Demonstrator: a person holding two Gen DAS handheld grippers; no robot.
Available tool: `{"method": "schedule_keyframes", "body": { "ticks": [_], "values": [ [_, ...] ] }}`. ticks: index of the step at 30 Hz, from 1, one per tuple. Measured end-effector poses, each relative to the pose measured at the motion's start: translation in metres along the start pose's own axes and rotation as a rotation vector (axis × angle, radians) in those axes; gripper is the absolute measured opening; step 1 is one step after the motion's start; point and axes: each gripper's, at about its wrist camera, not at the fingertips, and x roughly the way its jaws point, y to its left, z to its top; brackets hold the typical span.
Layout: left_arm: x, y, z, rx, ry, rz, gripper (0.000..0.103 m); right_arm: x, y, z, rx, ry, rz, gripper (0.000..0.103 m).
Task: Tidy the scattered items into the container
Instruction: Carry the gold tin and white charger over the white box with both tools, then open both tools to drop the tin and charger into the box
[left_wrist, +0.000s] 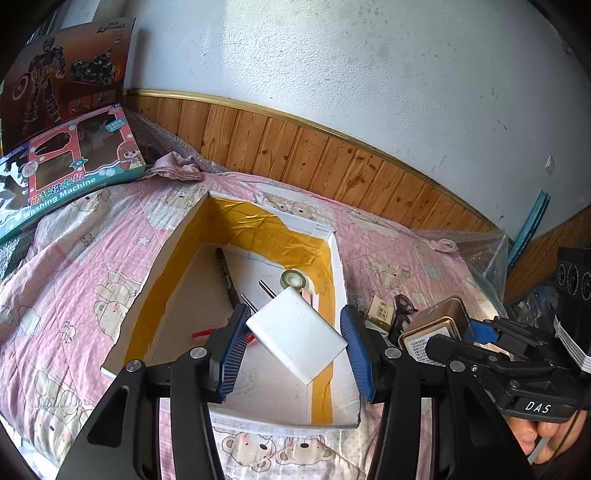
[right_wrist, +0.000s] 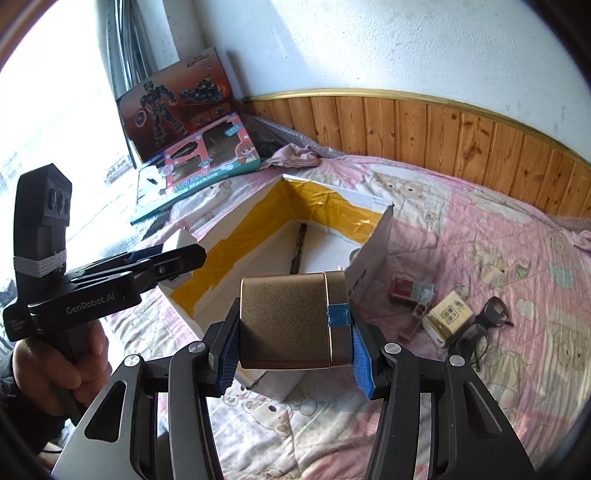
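Observation:
My left gripper (left_wrist: 293, 309) hangs over the open white container (left_wrist: 338, 266), whose walls are lined with yellow tape. Its jaws stand wide, shut on a tilted white box (left_wrist: 295, 336) caught by opposite corners. Inside the container lie a dark marker (left_wrist: 227, 277), a tape roll (left_wrist: 293, 278) and a red item (left_wrist: 205, 333). My right gripper (right_wrist: 294, 310) is shut on a bronze tin (right_wrist: 284, 321) with a blue tape patch, held just outside the container's near right corner (right_wrist: 369, 254). The tin (left_wrist: 436, 325) also shows at the right of the left wrist view.
On the pink bear-print bedspread right of the container lie black glasses (right_wrist: 484, 325), a small yellow-white box (right_wrist: 448, 319) and a red packet (right_wrist: 406, 290). Toy boxes (right_wrist: 207, 173) lean at the far left corner. A wood-panelled wall (right_wrist: 461, 147) runs behind the bed.

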Motion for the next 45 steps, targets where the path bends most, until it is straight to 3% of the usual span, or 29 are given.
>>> {"method": "schedule_keyframes", "body": {
  "ticks": [15, 33, 37, 45],
  "values": [
    [0.036, 0.002, 0.002, 0.023, 0.119, -0.05, 0.051, 0.077, -0.007, 0.068, -0.052, 0.083, 0.056, 0.053],
    [0.069, 0.034, -0.008, 0.025, 0.235, 0.025, 0.052, 0.193, -0.009, 0.097, -0.172, 0.219, 0.001, 0.055],
    [0.074, 0.039, -0.008, 0.027, 0.231, 0.054, 0.053, 0.201, -0.019, 0.1, -0.14, 0.201, -0.014, 0.055],
    [0.072, 0.054, -0.005, -0.007, 0.212, 0.058, 0.053, 0.177, -0.043, 0.099, 0.026, 0.149, 0.056, 0.055]
  ]
}}
